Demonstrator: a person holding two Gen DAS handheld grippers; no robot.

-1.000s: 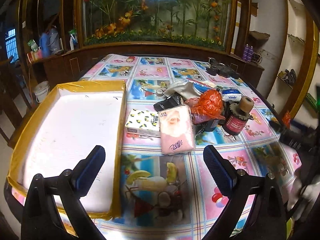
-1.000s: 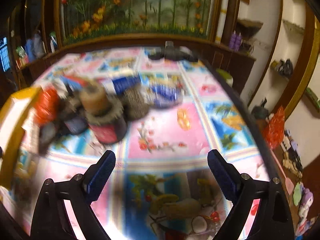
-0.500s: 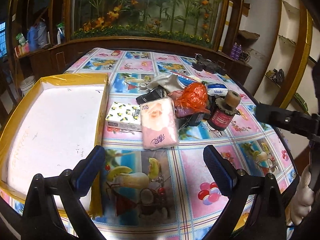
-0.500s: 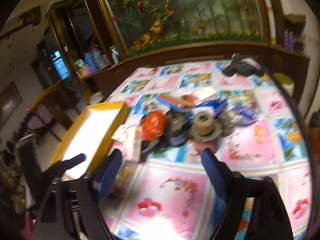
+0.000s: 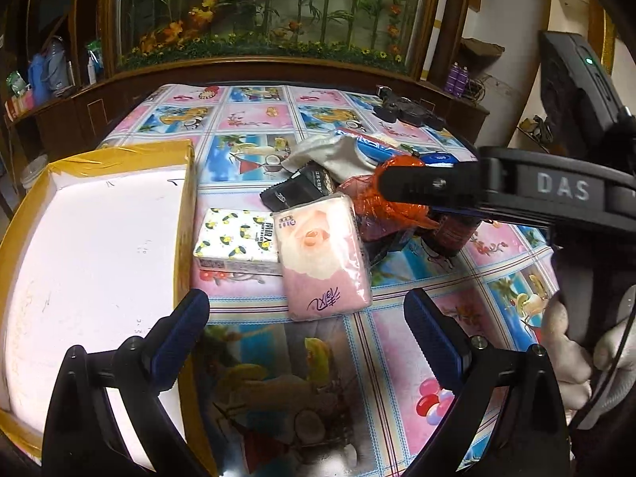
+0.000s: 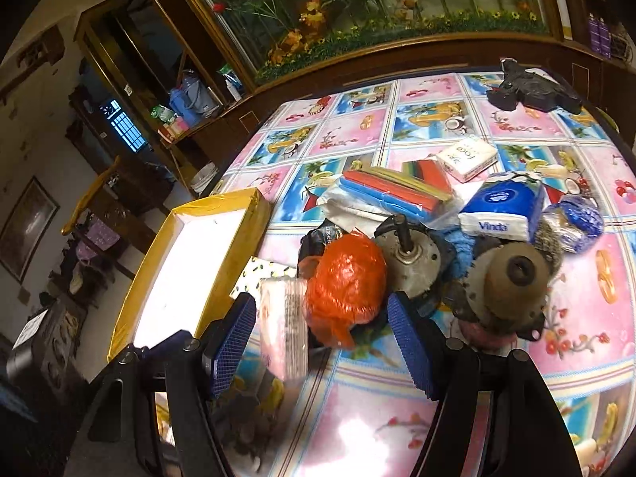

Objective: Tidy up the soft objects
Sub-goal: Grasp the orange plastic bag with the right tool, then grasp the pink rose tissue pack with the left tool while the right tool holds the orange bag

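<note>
A pink tissue pack [image 5: 324,254] lies on the table beside a lemon-print tissue pack [image 5: 236,240]. An orange plastic bag [image 6: 346,284] sits behind them in a pile of objects. My left gripper [image 5: 306,334] is open and empty, just short of the pink pack. My right gripper [image 6: 322,348] is open, its jaws either side of the orange bag and the pink pack [image 6: 284,326]. It reaches in from the right in the left wrist view [image 5: 433,190]. A blue Vinda tissue pack [image 6: 503,208] and a white tissue pack [image 6: 467,157] lie farther back.
A yellow-rimmed white tray [image 5: 187,206] stands at the left, also in the right wrist view [image 6: 246,214]. A motor [image 6: 409,254], a thread spool [image 6: 507,284], coloured sponges [image 6: 393,189] and a black device [image 6: 532,91] sit on the patterned tablecloth [image 5: 254,119].
My right gripper has swung left and closed in on the pile, now straddling the orange bag. My left gripper has edged closer to the pink pack.
</note>
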